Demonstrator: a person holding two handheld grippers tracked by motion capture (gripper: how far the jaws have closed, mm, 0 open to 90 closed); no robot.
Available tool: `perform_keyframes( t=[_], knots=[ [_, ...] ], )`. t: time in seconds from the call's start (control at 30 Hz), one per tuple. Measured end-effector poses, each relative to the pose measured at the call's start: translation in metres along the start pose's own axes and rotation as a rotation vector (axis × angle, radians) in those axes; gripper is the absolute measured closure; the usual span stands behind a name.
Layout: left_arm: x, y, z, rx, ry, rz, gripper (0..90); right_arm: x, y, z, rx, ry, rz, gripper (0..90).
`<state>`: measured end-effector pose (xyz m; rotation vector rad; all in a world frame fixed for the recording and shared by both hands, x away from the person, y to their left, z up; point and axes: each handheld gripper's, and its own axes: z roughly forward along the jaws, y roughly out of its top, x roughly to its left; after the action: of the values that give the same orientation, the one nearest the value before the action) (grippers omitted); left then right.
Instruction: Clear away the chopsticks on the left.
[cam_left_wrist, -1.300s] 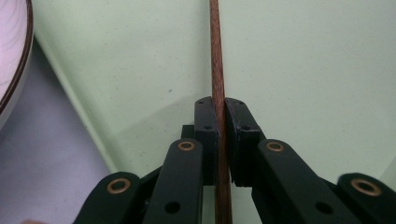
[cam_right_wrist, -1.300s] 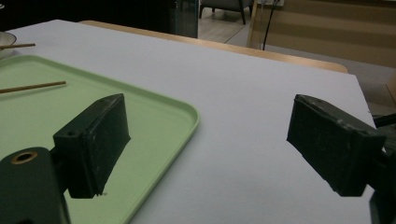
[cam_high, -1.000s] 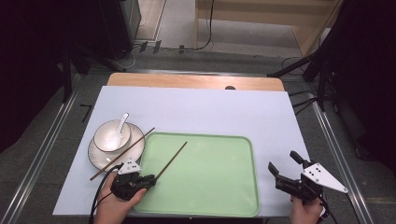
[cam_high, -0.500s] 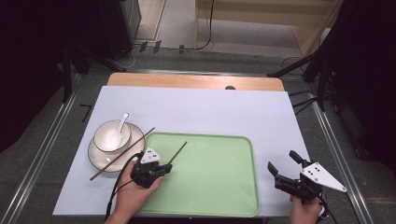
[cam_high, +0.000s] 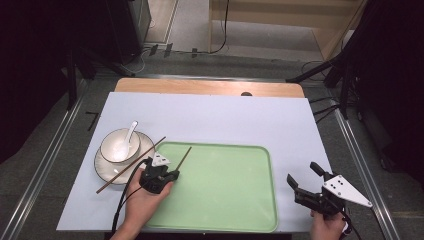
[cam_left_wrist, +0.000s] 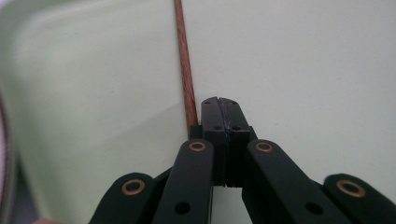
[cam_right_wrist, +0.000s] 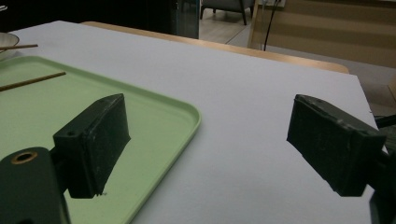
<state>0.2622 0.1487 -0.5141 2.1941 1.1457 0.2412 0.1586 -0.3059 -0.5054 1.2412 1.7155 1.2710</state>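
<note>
A brown chopstick (cam_high: 184, 157) lies slantwise in the left part of the light green tray (cam_high: 230, 190). My left gripper (cam_high: 172, 175) is at the chopstick's near end, low over the tray. In the left gripper view my left gripper (cam_left_wrist: 224, 101) is shut, its jaws pressed together, and the chopstick (cam_left_wrist: 183, 56) runs along the outside of the left jaw, not between them. A second chopstick (cam_high: 131, 167) rests across the saucer (cam_high: 104, 170). My right gripper (cam_high: 305, 176) hovers open and empty off the tray's right edge; the right gripper view shows that gripper (cam_right_wrist: 208, 144) over white table.
A white bowl (cam_high: 118, 148) with a white spoon (cam_high: 131, 131) stands on the saucer, left of the tray. The tray's rim (cam_right_wrist: 189, 122) lies just left of the right gripper. White tabletop (cam_high: 220, 117) stretches behind the tray to a wooden back edge (cam_high: 210, 87).
My left gripper has moved forward and to the right, from the tray's near left corner to the near end of the chopstick in the tray. The right gripper has stayed still.
</note>
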Motion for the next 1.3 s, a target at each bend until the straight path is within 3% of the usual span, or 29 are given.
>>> perform_keyframes(
  t=[0.2, 0.5, 0.63, 0.87, 1.1, 1.3],
  knots=[
    [0.009, -0.006, -0.009, 0.006, 0.05, -0.01, 90.0, -0.001, -0.001, 0.001, -0.002, -0.001, 0.002, 12.8],
    [0.019, -0.013, -0.018, 0.007, 0.061, -0.018, 90.0, -0.003, -0.002, -0.002, 0.001, -0.002, 0.009, 12.9],
    [0.023, -0.018, -0.023, 0.011, 0.033, -0.034, 90.0, -0.003, -0.003, -0.004, 0.0, -0.003, 0.012, 12.9],
    [0.023, -0.022, -0.025, 0.018, 0.002, 0.014, 90.0, -0.006, -0.003, 0.001, 0.002, 0.01, 0.026, 12.8],
    [0.025, -0.023, -0.026, 0.021, -0.019, 0.012, 90.0, -0.006, -0.003, 0.002, 0.011, 0.022, 0.02, 12.8],
    [0.028, -0.025, -0.028, -0.014, -0.046, 0.001, 90.0, -0.009, -0.004, -0.005, -0.009, 0.017, 0.036, 12.8]
  ],
)
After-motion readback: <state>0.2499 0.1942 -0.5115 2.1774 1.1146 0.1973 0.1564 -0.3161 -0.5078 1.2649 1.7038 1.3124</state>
